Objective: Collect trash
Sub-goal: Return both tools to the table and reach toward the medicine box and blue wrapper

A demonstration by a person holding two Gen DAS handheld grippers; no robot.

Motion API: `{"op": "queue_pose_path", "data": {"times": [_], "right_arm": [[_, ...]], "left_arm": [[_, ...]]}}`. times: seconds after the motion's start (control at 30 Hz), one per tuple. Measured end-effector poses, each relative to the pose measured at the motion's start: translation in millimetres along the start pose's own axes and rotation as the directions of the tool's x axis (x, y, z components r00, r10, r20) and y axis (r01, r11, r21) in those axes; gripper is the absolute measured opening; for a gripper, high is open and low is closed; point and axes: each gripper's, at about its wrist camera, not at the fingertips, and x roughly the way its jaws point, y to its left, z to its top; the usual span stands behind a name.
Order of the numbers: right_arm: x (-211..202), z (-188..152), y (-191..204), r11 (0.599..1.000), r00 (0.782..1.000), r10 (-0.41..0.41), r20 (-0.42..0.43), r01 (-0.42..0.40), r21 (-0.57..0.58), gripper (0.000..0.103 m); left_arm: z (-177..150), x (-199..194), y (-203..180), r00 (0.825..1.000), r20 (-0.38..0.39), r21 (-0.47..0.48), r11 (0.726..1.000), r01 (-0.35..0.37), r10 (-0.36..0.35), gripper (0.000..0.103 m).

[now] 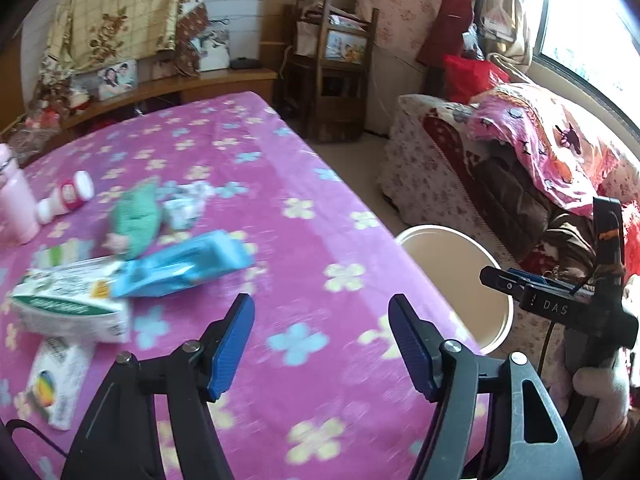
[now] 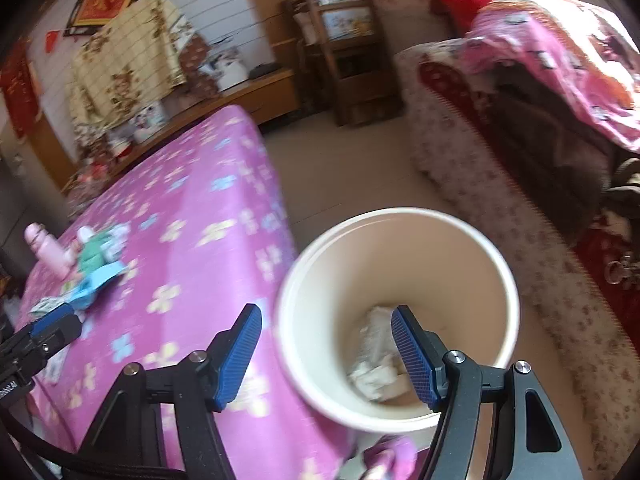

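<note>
Pink flowered cloth (image 1: 224,152) covering the table, centre-left of the frame. Pale pink bottle (image 1: 16,204) at far left, standing on the cloth. Dark wooden shelf unit (image 1: 332,68) at upper centre. Sofa under a floral cover (image 1: 420,168) at right, pink quilt (image 1: 560,140) draped over it. Window (image 1: 592,24), upper right.

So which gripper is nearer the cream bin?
Right. The right gripper hangs over the cream bin's rim; the left gripper is over the pink-covered table beside it.
</note>
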Motion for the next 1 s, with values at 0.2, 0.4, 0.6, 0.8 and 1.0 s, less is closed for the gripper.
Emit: {"op": "queue_pose_path", "data": {"times": [0.2,0.4,0.6,0.8,1.0], "right_arm": [[4.6,-4.4,56.8,0.991,0.994,0.102,-0.035,-0.105,-0.078,0.071],[17.8,-10.1,119.5,0.969,0.981,0.174,-0.087,-0.186,-0.163,0.071],[32.6,-13.6,171.5,0.939,0.965,0.224,-0.138,-0.251,-0.236,0.071],[51.6,-8.0,210.9,0.925,0.944,0.276,-0.18,-0.312,-0.218,0.071],[71.2,2.3,237.0,0.926,0.936,0.286,-0.204,-0.325,-0.193,0.071]], "left_arm": [[-18.9,-30.9,56.3,0.999,0.0,-0.082,0.995,-0.049,0.049,0.071],[-45.5,-54.5,120.1,0.986,-0.026,-0.148,0.975,-0.165,0.163,0.071],[-64.7,-58.3,183.5,0.975,-0.063,-0.239,0.945,-0.223,0.214,0.071],[-65.7,-45.9,204.0,0.964,-0.082,-0.214,0.941,-0.264,0.252,0.072],[-61.6,-21.2,208.2,0.956,-0.121,-0.161,0.945,-0.284,0.266,0.072]]}}
